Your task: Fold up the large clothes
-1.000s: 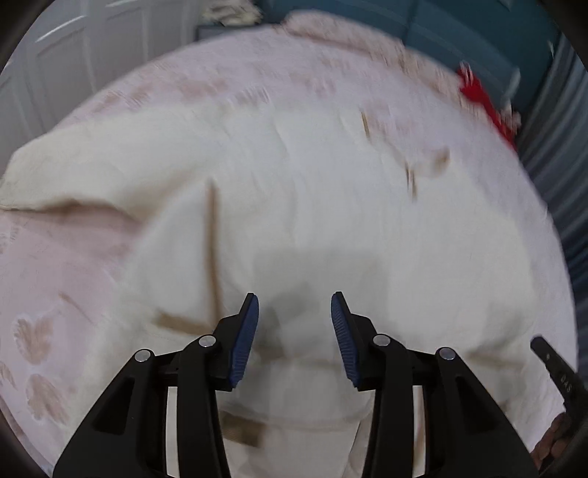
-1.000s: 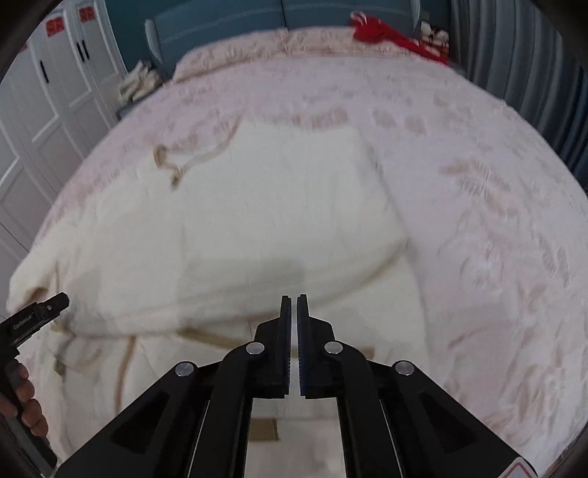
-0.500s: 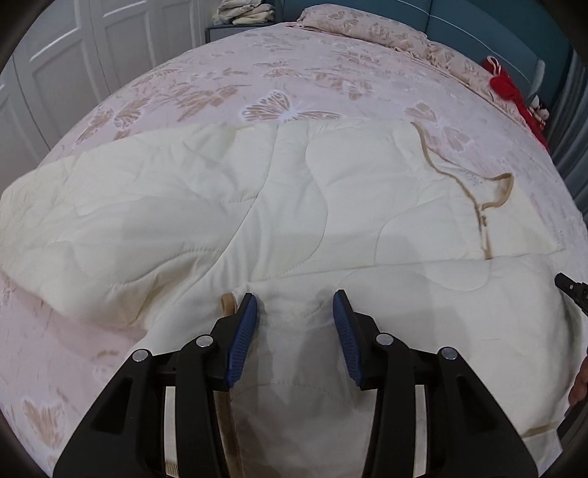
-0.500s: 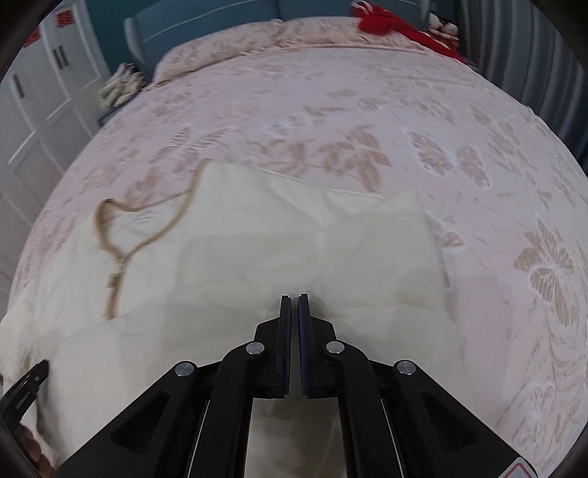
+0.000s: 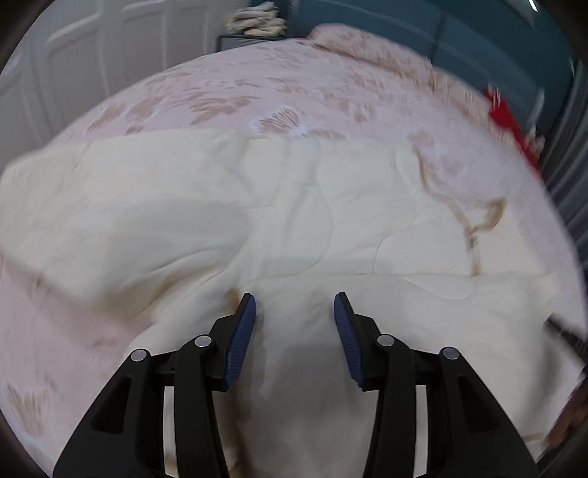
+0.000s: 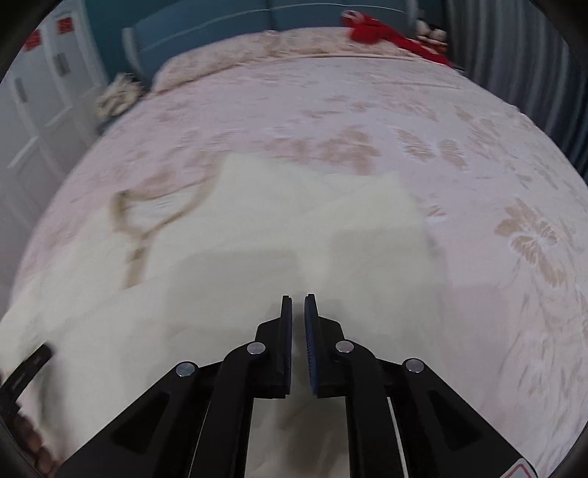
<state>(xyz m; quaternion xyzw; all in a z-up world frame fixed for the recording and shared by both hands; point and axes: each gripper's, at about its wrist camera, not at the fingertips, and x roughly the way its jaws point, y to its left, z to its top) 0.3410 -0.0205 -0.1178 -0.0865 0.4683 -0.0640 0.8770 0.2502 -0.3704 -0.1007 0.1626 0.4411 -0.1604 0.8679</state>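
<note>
The garment [image 5: 294, 220] is cream with quilted stitching and tan trim at the neckline [image 5: 474, 217]. The bed cover [image 6: 477, 165] is pale pink with a beige leaf and butterfly print. The headboard [image 6: 220, 22] is teal. A red cloth [image 6: 382, 31] lies near it. The fingers [image 5: 242, 342] are black with blue pads.

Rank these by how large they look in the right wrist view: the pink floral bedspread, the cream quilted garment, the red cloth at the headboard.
1. Pink floral bedspread, fills most of the view.
2. Cream quilted garment, close to the camera, which may enlarge it.
3. Red cloth, small, but farthest away, so its true size is unsure.
</note>
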